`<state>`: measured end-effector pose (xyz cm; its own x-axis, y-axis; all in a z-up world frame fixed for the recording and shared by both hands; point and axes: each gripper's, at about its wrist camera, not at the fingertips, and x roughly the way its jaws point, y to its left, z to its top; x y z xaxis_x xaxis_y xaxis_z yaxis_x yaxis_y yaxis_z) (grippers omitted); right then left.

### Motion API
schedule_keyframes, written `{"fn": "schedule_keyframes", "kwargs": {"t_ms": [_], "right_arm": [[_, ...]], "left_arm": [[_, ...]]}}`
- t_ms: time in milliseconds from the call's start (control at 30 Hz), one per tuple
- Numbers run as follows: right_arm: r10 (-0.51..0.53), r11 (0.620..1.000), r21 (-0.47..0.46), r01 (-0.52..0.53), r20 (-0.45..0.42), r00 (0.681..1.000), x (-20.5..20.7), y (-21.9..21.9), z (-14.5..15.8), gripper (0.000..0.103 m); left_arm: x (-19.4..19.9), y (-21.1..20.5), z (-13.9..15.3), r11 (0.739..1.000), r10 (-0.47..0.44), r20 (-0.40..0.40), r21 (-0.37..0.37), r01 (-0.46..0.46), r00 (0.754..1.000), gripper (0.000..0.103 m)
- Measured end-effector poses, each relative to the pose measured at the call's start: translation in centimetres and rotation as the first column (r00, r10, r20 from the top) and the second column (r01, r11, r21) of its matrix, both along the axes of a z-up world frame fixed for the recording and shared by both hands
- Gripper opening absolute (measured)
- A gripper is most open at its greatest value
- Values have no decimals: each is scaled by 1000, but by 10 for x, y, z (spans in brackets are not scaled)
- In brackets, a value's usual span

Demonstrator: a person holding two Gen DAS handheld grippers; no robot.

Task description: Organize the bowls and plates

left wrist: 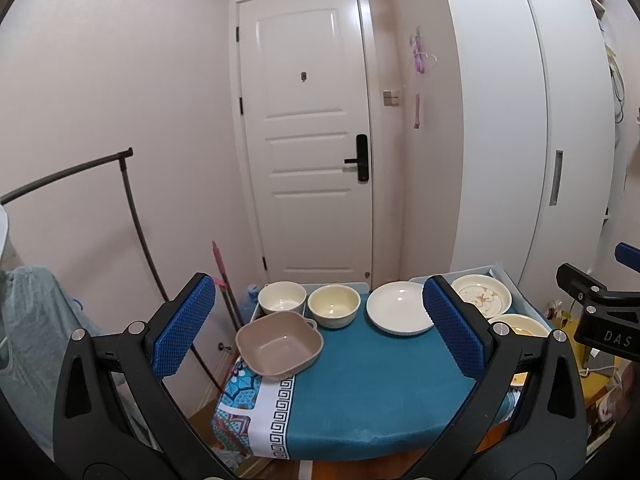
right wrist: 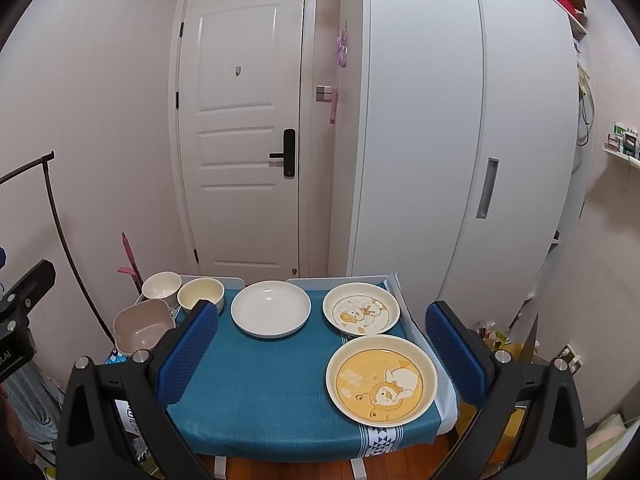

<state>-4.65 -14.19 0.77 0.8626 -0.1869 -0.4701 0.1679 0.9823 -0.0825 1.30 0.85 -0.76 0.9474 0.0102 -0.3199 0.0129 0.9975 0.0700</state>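
Hovering wide open and empty, the left gripper and right gripper face the table. Nearest lies the yellow plate, then the square bowl, white plate, duck plate and two round bowls at the far edge.

1. I see my right gripper low in the frame, blue pads spread wide, holding nothing.
2. Between them lies the teal cloth.
3. At lower right sits a yellow cartoon plate, with a paler cartoon plate above it.
4. A plain white plate sits at centre.
5. At left cluster a cream bowl, a white bowl and a square tan bowl.
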Motion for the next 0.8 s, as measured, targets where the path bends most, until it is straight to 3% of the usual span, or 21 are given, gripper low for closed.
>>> {"fn": "schedule_keyframes", "kwargs": {"t_ms": [800], "right_arm": [[9, 1000, -1, -9, 19, 1000, -6, 3, 5, 103]], "left_arm": [[-9, -3, 2, 1000, 7, 15, 9, -7, 1000, 103]]}}
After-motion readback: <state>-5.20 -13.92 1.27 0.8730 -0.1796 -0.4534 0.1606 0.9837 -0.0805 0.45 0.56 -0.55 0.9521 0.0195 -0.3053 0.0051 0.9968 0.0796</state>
